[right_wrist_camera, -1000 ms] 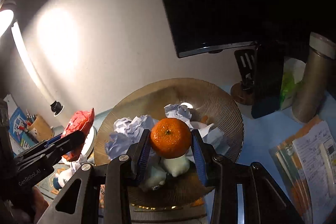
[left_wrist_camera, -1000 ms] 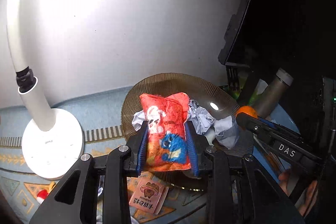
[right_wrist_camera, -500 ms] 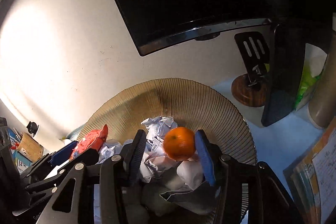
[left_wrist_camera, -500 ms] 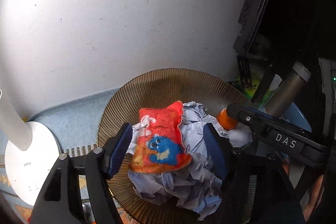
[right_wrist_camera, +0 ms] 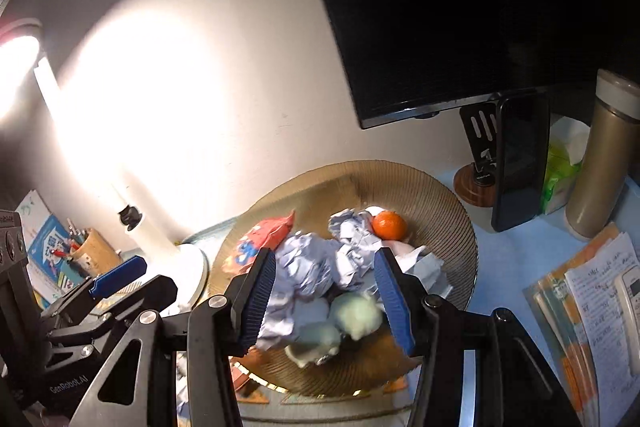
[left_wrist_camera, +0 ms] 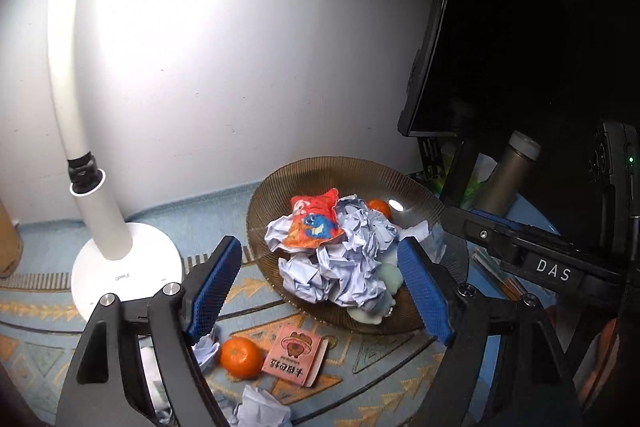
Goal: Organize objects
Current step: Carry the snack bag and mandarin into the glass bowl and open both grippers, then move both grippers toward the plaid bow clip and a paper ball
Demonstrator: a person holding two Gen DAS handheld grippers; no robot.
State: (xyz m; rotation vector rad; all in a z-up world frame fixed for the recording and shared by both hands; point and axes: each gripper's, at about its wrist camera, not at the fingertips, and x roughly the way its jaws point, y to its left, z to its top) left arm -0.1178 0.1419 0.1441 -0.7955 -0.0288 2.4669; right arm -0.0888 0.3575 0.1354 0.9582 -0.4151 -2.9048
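Note:
A ribbed brown bowl (left_wrist_camera: pixel 280 187) (right_wrist_camera: pixel 440 187) holds crumpled paper (left_wrist_camera: pixel 352 259) (right_wrist_camera: pixel 308 263), a red snack packet (left_wrist_camera: pixel 314 223) (right_wrist_camera: pixel 256 243), an orange (left_wrist_camera: pixel 379 207) (right_wrist_camera: pixel 389 225) and pale green soft things (right_wrist_camera: pixel 352 315). My left gripper (left_wrist_camera: pixel 320 283) is open and empty, held back in front of the bowl. My right gripper (right_wrist_camera: pixel 324 291) is open and empty above the bowl's near side. On the mat in front lie a second orange (left_wrist_camera: pixel 241 355), a pink packet (left_wrist_camera: pixel 295 354) and loose paper balls (left_wrist_camera: pixel 260 407).
A white desk lamp (left_wrist_camera: pixel 120 267) stands left of the bowl. A dark monitor (right_wrist_camera: pixel 460 7), a phone on a stand (right_wrist_camera: pixel 516 163), a metal flask (right_wrist_camera: pixel 600 155) and papers (right_wrist_camera: pixel 592 291) sit to the right. A pen cup (right_wrist_camera: pixel 94 251) is at far left.
Both grippers opened and let go: the red packet and the orange now lie in the bowl. Both grippers have drawn back from the bowl.

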